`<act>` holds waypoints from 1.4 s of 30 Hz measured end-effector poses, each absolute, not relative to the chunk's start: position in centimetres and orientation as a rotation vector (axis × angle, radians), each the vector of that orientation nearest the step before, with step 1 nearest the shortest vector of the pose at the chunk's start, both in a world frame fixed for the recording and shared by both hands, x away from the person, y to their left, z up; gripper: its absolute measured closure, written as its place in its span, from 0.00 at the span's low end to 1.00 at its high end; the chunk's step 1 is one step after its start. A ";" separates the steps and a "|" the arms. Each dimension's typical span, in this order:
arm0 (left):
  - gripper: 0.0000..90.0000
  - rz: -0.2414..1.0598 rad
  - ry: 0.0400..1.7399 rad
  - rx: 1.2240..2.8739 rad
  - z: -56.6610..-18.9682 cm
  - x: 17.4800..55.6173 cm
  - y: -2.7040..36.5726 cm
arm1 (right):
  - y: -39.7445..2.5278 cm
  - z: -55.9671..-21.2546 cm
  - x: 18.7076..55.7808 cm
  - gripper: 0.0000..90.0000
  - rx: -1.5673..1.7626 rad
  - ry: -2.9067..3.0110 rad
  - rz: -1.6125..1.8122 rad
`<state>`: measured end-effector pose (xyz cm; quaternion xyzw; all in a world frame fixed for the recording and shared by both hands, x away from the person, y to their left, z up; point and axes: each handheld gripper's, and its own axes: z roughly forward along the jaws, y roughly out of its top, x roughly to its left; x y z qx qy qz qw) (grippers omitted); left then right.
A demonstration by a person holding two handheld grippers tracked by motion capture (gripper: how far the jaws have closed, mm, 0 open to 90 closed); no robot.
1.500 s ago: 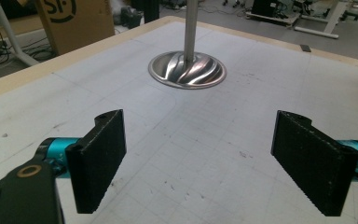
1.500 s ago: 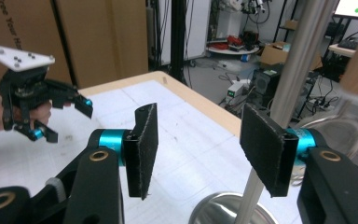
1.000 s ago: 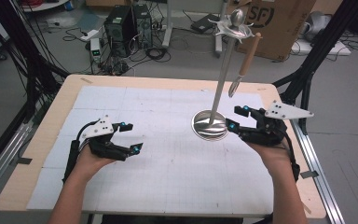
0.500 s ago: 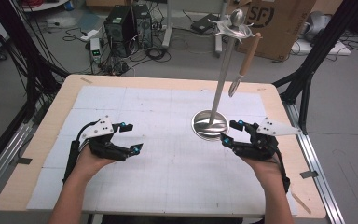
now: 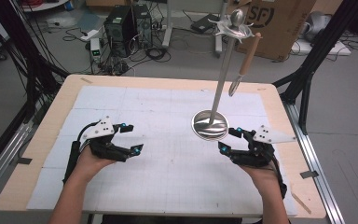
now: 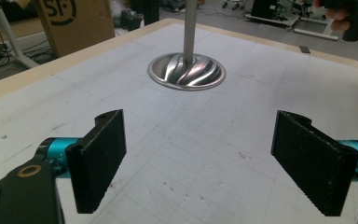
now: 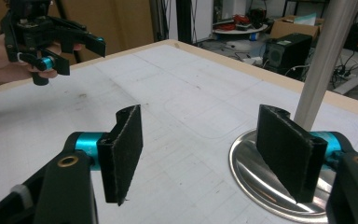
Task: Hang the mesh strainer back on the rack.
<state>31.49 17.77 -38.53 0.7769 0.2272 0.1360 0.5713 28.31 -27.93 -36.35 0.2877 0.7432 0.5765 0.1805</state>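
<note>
Both grippers are black with teal-blue joints, rough black pads (image 6: 314,165), grey triangular top plates and trailing black cables.

A lab: gridded bench (image 5: 121,102) inside black framing (image 5: 18,51), computer towers (image 5: 128,23), tangled cables (image 5: 70,35) and cardboard box (image 5: 279,23) on grey floor.

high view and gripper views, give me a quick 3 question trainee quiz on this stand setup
1. True or false: the right gripper is shut on the metal stand.
2. What hangs from the hook at the top of the stand? A) wooden-handled utensil B) mug C) towel
3. Fill in: the left gripper hovers with its jaws ____.

Key: 1 false, both jaws stand apart beside the stand's round base. 2 A. 3 open.
</note>
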 end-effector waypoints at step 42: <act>0.20 0.321 0.537 1.806 -38.3 31.4 18.1 | -27.1 -37.1 28.5 0.23 0.831 2.152 1.618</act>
